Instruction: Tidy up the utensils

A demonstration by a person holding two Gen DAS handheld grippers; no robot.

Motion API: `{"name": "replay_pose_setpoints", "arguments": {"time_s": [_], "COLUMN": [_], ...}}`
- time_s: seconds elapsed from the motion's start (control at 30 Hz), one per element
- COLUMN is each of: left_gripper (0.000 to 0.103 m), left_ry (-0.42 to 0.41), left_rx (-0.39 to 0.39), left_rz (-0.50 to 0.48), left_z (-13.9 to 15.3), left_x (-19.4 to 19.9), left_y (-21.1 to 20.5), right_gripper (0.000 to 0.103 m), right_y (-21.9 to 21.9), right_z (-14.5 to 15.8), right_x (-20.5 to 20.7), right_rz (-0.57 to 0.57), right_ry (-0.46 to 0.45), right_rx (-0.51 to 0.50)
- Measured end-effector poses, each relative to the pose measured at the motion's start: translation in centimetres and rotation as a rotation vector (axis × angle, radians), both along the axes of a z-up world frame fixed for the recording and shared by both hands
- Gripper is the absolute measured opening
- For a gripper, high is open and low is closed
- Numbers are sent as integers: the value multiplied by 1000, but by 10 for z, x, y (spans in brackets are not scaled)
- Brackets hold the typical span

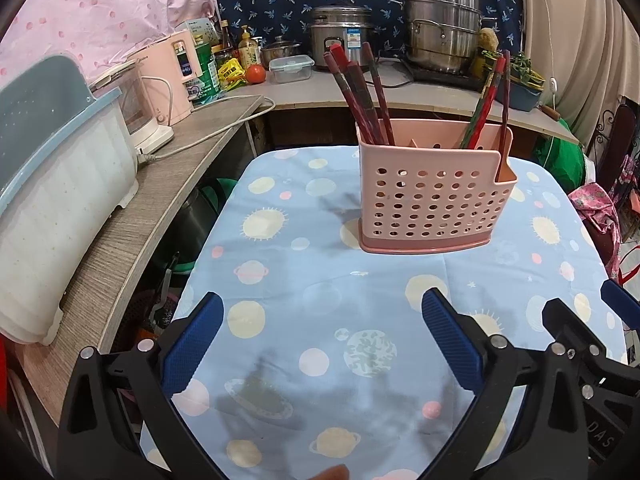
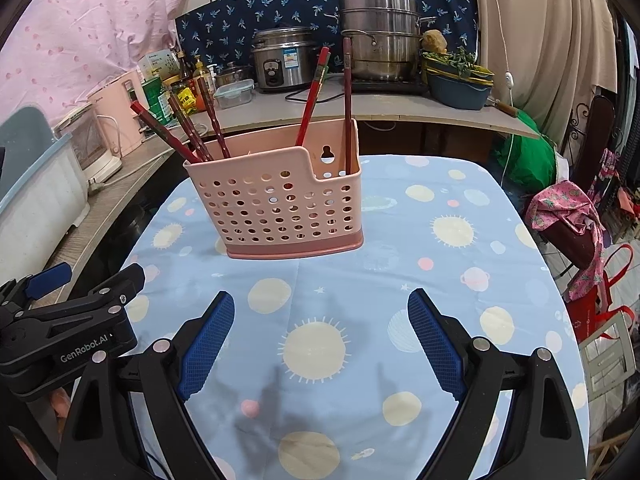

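A pink perforated utensil holder [image 1: 430, 204] stands upright on the blue planet-print tablecloth [image 1: 320, 280]; it also shows in the right wrist view [image 2: 280, 208]. Several dark red chopsticks [image 1: 362, 96] lean in its left compartment, and a few more [image 1: 486, 104] stand in its right side. In the right wrist view the chopsticks [image 2: 188, 132] lean left, with two [image 2: 348, 100] upright at right. My left gripper [image 1: 324, 312] is open and empty, short of the holder. My right gripper [image 2: 320, 312] is open and empty, also short of it. The left gripper's body [image 2: 72, 320] shows at the right wrist view's left edge.
A wooden counter [image 1: 132, 240] runs along the table's left with a white-and-blue dish rack [image 1: 52, 200] and a pink appliance [image 1: 172, 76]. The back shelf holds a rice cooker [image 1: 340, 36], a steel steamer pot [image 1: 442, 28], bottles and a clear container [image 1: 290, 70]. Bags hang at right [image 2: 568, 216].
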State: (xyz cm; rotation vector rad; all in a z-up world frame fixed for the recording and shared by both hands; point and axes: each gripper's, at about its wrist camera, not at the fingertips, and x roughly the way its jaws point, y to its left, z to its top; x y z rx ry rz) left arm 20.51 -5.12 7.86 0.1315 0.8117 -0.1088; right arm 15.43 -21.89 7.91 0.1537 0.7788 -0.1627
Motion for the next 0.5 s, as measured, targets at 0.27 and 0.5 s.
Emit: {"name": "replay_pose_setpoints", "arguments": {"time_s": [0.27,0.5], "left_gripper": [95,95], "left_ry": [-11,-15], "left_rx": [4,5], "left_rz": [2,2], "left_z": [1,2], "left_x": [0,1], "left_y": [-1,-2], "right_gripper": [85,85], "right_y": [0,0], "right_z": [0,0], "right_x": [0,2], "right_rz": [-1,-1], "right_ry": [-1,-3], "right_rx": [0,-4]}}
